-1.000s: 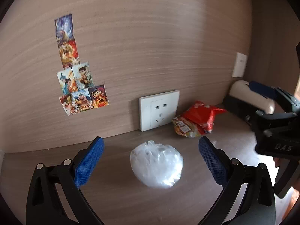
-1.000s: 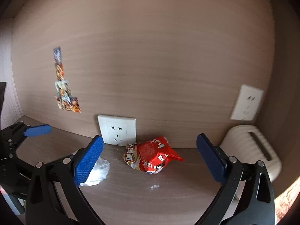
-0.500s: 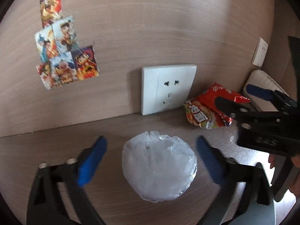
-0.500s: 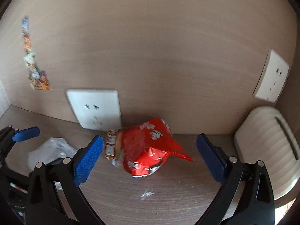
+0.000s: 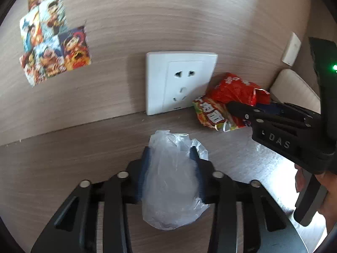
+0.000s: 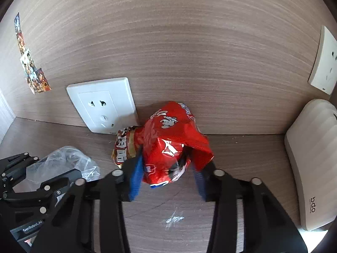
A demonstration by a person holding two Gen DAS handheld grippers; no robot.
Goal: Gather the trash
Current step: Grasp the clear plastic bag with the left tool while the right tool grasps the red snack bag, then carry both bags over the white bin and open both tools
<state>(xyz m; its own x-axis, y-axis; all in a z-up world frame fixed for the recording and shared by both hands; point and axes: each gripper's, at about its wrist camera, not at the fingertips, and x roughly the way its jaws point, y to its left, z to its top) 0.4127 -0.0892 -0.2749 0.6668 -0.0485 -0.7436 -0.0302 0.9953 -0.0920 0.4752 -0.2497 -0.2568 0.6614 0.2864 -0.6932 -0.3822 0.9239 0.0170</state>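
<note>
My left claw (image 5: 170,160) pinches the clear plastic bag (image 5: 171,185) at frame center, bag hiding both pads. Right claw (image 6: 167,168) squeezes the red snack wrapper (image 6: 168,141) mid-frame by the wall outlet (image 6: 103,105); wrapper's lower txt unreadable, pads partly covered.

A wood-grain wall panel (image 6: 179,42) rises straight from the matching desk (image 6: 242,147). A white wall socket (image 5: 179,82) sits low on it, its lower edge at the desk line — a second socket (image 6: 323,61) is fixed on the side wall to the right. Cartoon stickers (image 5: 52,42) cluster at upper left. A cream ribbed device (image 6: 311,164) lies at the desk's right end — daylight brightens that edge.
</note>
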